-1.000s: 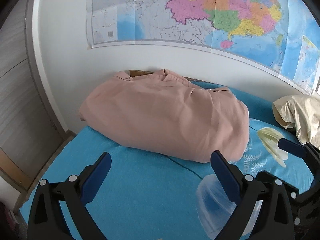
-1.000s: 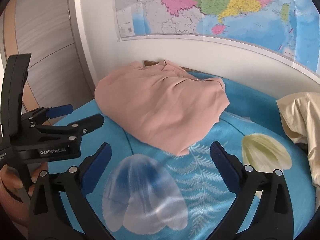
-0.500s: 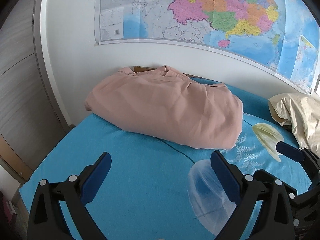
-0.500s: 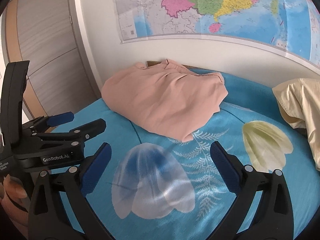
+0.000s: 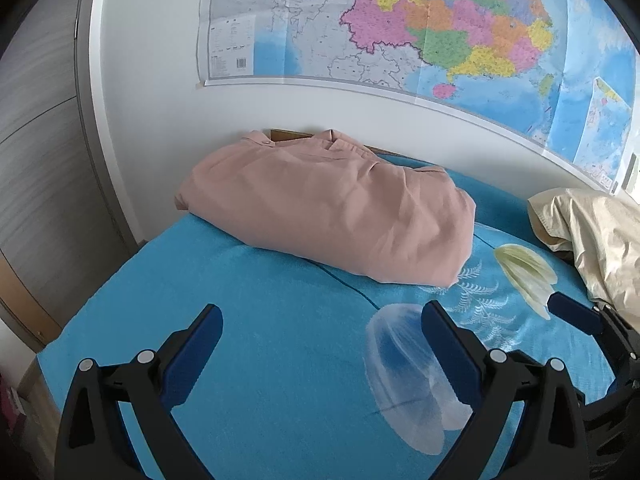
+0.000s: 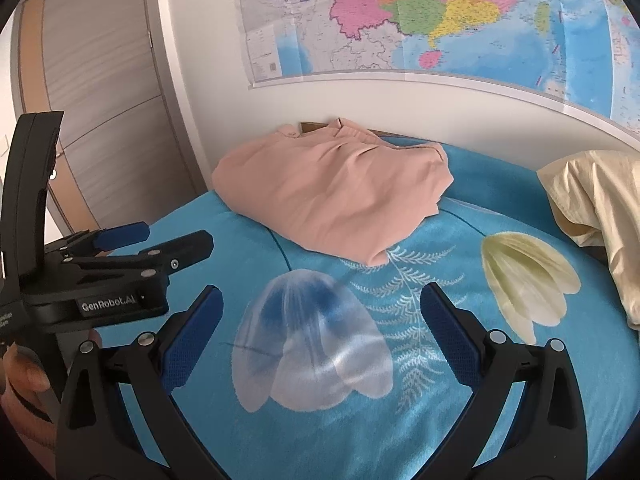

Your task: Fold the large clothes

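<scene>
A folded pink garment (image 5: 332,208) lies at the far left of the blue bed (image 5: 260,320), against the wall; in the right wrist view the pink garment (image 6: 336,192) sits beyond the flower print. My left gripper (image 5: 320,320) is open and empty, well short of the garment. My right gripper (image 6: 320,304) is also open and empty over the flower print. The left gripper (image 6: 160,240) shows from the side at the left of the right wrist view, held by a hand (image 6: 24,376). A cream garment (image 5: 592,236) lies crumpled at the right.
A large map (image 5: 400,28) hangs on the white wall behind the bed. A wooden wardrobe (image 6: 100,100) stands to the left. The bed's left edge (image 5: 52,344) drops off near the left gripper. The cream garment (image 6: 600,208) fills the bed's far right.
Both grippers have drawn back from the pink garment, which now looks smaller and farther away. Both stay open and empty. The garment has not moved.
</scene>
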`<state>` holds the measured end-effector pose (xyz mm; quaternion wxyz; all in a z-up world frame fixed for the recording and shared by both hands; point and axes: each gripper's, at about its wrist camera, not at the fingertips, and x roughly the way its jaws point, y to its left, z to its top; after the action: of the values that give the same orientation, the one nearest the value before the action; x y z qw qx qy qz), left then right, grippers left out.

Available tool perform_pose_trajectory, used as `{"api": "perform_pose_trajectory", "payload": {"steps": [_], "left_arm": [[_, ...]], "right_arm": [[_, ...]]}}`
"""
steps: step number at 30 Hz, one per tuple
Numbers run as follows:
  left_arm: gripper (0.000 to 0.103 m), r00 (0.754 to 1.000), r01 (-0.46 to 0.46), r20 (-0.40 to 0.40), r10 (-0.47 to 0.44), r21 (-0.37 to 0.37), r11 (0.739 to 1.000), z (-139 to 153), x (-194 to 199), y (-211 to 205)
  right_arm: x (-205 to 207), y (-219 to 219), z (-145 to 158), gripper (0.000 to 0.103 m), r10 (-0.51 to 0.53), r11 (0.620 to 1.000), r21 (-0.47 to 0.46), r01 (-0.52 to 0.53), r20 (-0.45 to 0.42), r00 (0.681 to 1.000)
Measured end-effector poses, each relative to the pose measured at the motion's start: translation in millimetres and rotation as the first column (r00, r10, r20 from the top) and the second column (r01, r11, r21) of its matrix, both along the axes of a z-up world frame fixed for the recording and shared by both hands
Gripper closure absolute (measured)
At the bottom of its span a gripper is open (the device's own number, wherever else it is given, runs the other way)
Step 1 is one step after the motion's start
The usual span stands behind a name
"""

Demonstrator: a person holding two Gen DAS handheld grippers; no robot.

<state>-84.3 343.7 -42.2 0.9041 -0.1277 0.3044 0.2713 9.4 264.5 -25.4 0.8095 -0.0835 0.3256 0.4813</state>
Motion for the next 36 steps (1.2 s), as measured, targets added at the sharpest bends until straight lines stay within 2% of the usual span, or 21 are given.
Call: {"api": "perform_pose_trajectory", "payload": {"steps": [36], "left_arm": [[0.007,1.0,-0.002,-0.004,0.002,0.04,0.999,2,-13,-13]], "right_arm": [[-14,-12,3,0.006,-0.014,1.0,0.01,0.014,-0.023,1.0]]}}
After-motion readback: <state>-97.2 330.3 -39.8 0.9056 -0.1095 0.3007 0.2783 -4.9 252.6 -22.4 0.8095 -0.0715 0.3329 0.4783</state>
